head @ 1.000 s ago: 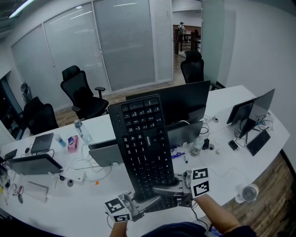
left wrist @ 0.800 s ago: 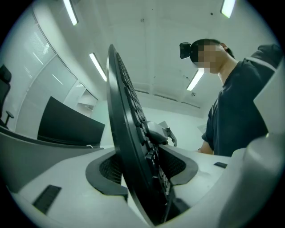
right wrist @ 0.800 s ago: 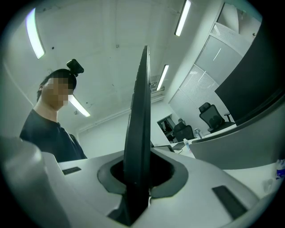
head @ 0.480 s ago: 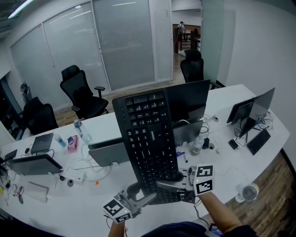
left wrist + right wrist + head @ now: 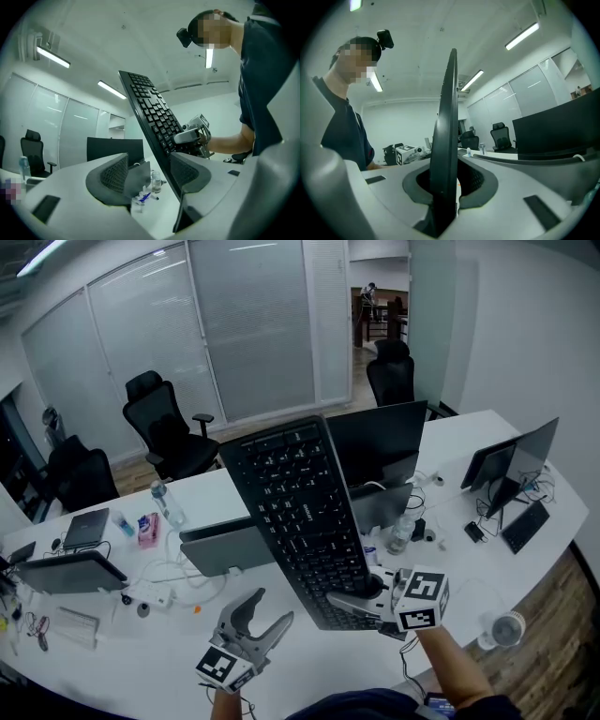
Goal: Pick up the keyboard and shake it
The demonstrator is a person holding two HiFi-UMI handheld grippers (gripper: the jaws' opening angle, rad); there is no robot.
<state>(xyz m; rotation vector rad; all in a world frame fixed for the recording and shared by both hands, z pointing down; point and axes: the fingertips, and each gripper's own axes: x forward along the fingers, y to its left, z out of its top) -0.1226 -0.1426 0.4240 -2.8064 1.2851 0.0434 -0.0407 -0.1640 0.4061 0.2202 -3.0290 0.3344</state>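
The black keyboard (image 5: 298, 512) is up in the air over the white desk (image 5: 169, 657), tilted, with its far end leaning left. My right gripper (image 5: 364, 602) is shut on its near right corner; in the right gripper view the keyboard (image 5: 446, 117) stands edge-on between the pads of the right gripper (image 5: 450, 177). My left gripper (image 5: 260, 614) hangs lower left, open and apart from the keyboard. In the left gripper view the keyboard (image 5: 152, 110) crosses in front of the right finger of the left gripper (image 5: 149, 163), untouched, with the right gripper (image 5: 190, 137) beyond.
A black monitor (image 5: 380, 442) and an open laptop (image 5: 220, 549) stand behind the keyboard. More monitors (image 5: 511, 465) are at the right, a small fan (image 5: 506, 629) near the desk's front edge, a water bottle (image 5: 167, 505) and office chairs (image 5: 164, 432) at the left.
The left gripper has let go of the keyboard, opened and dropped away to the lower left. The keyboard, held by the right gripper alone, has swung right at its near end and tilted.
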